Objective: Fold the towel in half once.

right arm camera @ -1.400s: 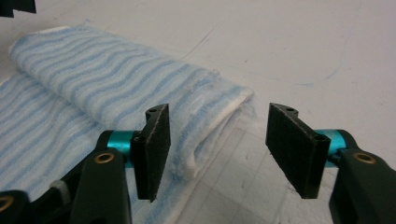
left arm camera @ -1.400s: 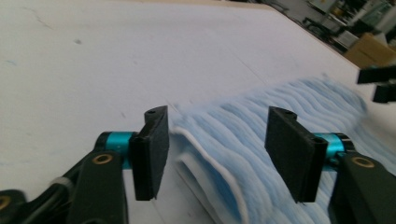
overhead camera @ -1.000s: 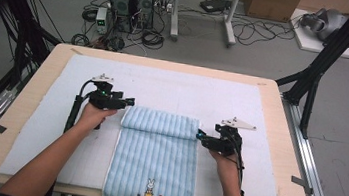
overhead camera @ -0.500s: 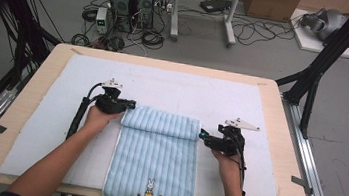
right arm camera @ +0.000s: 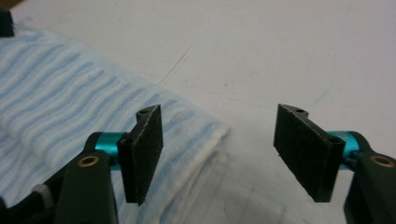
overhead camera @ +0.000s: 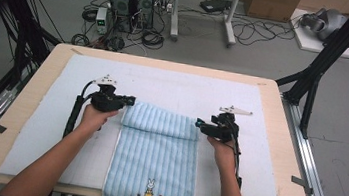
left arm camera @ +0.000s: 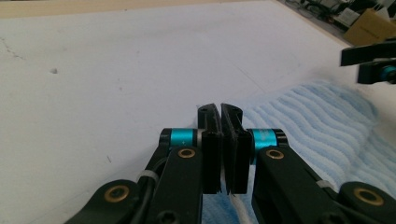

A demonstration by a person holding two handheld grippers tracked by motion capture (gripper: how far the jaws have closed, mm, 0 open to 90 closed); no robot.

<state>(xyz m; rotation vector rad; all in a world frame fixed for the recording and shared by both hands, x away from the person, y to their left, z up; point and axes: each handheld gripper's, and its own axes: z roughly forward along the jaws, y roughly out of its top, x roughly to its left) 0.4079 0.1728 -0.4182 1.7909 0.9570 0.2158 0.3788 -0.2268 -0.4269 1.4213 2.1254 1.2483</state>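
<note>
A light blue striped towel [overhead camera: 157, 159] lies lengthwise on the white mat [overhead camera: 38, 126] of a wooden table [overhead camera: 24, 72], its far end folded back into a thick band and its near end, printed with a small rabbit [overhead camera: 149, 193], hanging at the table's front edge. The left gripper [overhead camera: 129, 101], held in the person's left hand [overhead camera: 93, 118], sits at the band's left corner with its jaws pressed together; the left gripper view [left arm camera: 221, 140] shows towel edge beneath them, but whether cloth is pinched is unclear. The right gripper [overhead camera: 199, 125] has just been narrowing its jaws, which stand apart around the band's right corner [right arm camera: 205, 128] without pressing it.
</note>
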